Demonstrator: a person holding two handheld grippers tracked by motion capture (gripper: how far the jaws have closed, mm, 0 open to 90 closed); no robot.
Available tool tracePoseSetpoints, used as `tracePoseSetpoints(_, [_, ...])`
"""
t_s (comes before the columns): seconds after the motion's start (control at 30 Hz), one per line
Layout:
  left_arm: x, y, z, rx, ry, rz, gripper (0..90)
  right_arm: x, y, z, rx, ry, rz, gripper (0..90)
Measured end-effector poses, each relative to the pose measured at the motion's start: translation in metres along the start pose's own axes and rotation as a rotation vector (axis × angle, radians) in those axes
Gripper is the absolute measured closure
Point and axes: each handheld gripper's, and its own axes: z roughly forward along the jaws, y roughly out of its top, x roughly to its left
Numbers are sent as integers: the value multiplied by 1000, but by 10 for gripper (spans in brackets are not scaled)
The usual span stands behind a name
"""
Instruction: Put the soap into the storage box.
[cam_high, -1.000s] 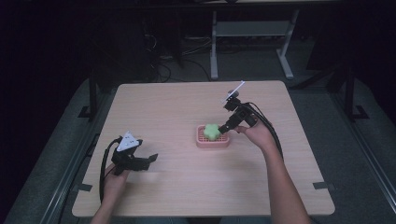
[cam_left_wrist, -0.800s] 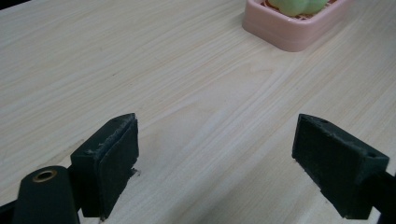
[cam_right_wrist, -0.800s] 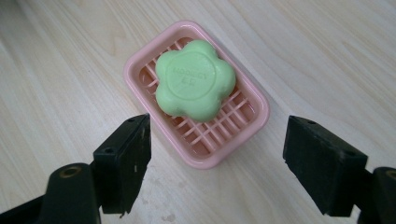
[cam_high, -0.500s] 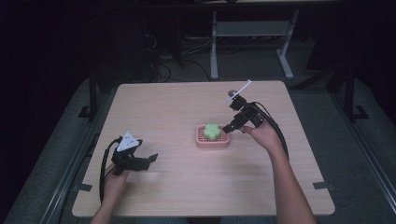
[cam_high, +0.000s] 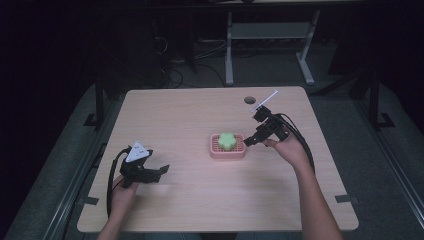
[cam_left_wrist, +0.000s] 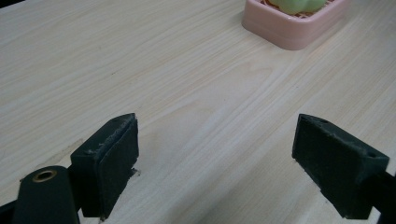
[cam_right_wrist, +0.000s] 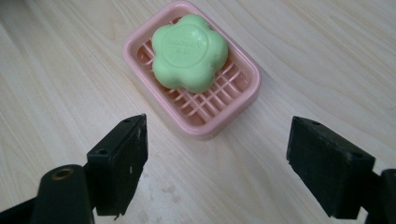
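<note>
With the green flower-shaped soap (cam_right_wrist: 190, 51) lying flat on the grid of the pink soap dish (cam_right_wrist: 243, 99), the placing step reads as done; that is a judgement from how things lie. Soap sits toward one end of the dish, the other end of the grid bare. Nothing else in the dish.

Right gripper (cam_high: 252, 139): jaws spread wide, holding nothing, just beside the dish's right end and apart from it in the high view. Its own view looks down on dish and soap between and beyond the two jaws.

Left gripper (cam_high: 159, 172): also spread, empty, low over the worktop (cam_high: 190, 115) near the front left corner, well apart from the dish (cam_high: 227, 151). Dish stands near the worktop's middle.

Left to do, as far as can be judged: pull the right gripper clear, or little else.
</note>
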Motion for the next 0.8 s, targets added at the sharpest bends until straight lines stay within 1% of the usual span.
tracePoseSetpoints(0.03, [0, 0, 0, 6, 1, 7, 144, 0, -2, -1, -3, 0, 1, 200])
tracePoseSetpoints(0.2, [-1, 0, 0, 7, 2, 12, 144, -2, -12, -6, -8, 1, 10, 200])
tracePoseSetpoints(0.4, [-1, 0, 0, 10, 2, 13, 144, -4, -23, -9, -19, 3, 20, 199])
tracePoseSetpoints(0.7, [0, 0, 0, 11, 1, 14, 144, -6, -35, -10, -11, 3, 30, 195])
tracePoseSetpoints(0.8, [-1, 0, 1, 16, -2, 11, 144, -5, -39, -12, -23, 1, 32, 198])
